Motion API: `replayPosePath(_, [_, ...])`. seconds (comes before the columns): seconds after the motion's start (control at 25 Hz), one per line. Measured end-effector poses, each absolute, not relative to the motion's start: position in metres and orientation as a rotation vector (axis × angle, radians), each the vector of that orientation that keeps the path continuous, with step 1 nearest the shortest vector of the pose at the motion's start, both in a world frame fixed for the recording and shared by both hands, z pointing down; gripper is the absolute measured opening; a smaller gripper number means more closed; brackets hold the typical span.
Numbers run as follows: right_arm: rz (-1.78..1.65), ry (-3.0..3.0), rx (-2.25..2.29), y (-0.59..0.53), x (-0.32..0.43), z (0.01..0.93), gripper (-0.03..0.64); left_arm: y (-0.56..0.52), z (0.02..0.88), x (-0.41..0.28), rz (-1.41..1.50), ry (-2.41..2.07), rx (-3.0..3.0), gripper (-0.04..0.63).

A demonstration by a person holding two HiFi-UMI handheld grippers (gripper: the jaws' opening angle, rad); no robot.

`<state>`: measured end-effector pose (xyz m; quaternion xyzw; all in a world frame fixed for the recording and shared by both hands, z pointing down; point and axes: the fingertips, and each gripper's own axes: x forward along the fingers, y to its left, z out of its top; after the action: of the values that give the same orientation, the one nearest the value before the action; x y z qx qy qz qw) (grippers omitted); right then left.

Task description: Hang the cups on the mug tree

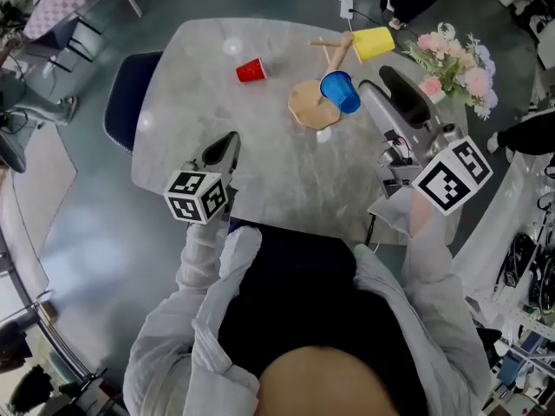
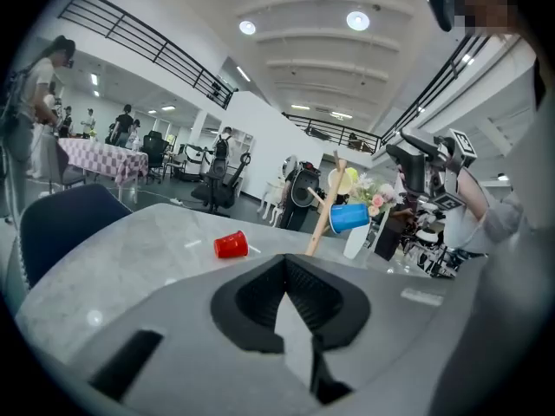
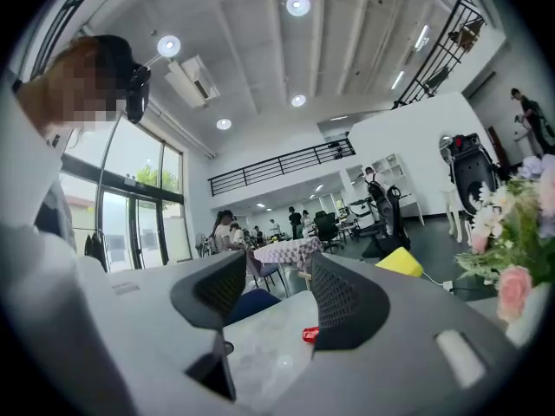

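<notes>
The red cup (image 1: 250, 70) is lying on its side on the far left part of the marble desk (image 1: 269, 167), well apart from both grippers. The left gripper (image 1: 227, 142) is being held over the near left part of the desk, its jaws clenched tip to tip with nothing in them. In the left gripper view the red cup (image 2: 231, 245) is showing beyond the tips and to their left, not between them.

The wooden mug tree (image 1: 307, 104) is standing on the far right part of the desk. It is carrying a blue cup (image 1: 340, 91) on a nearer peg and a yellow cup (image 1: 373, 43) on a farther one.

The right gripper (image 1: 381, 81) is pointing out just right of the tree, near the blue cup. Its jaws are released and standing apart, gripping nothing. In the right gripper view the red cup (image 3: 310, 334) is showing small and far off in the gap, beside the right jaw.
</notes>
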<state>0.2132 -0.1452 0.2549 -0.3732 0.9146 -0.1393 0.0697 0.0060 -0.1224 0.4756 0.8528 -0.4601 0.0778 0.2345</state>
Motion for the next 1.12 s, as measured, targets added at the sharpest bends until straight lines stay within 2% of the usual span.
replayPosePath(0.32, [-0.453,3.009,-0.975,-0.152,0.077,0.296,0.232,-0.138,0.478,-0.081,0.205,-1.306,2.306,0.0])
replayPosePath(0.64, [-0.174,3.429,-1.09,-0.217,-0.017,0.398,0.232,-0.162,0.488,-0.161,0.15,-1.349,2.259,0.0])
replayPosePath(0.88, [0.31,3.772,-1.208,-0.273,-0.054,0.477,0.251,-0.178,0.515,-0.203,0.069,-1.298,2.174,0.0])
replayPosePath(1.12, [1.053,4.179,-0.952,-0.317,-0.047,0.562,0.284,-0.188,0.544,-0.223,0.102,-1.246,2.117,0.0])
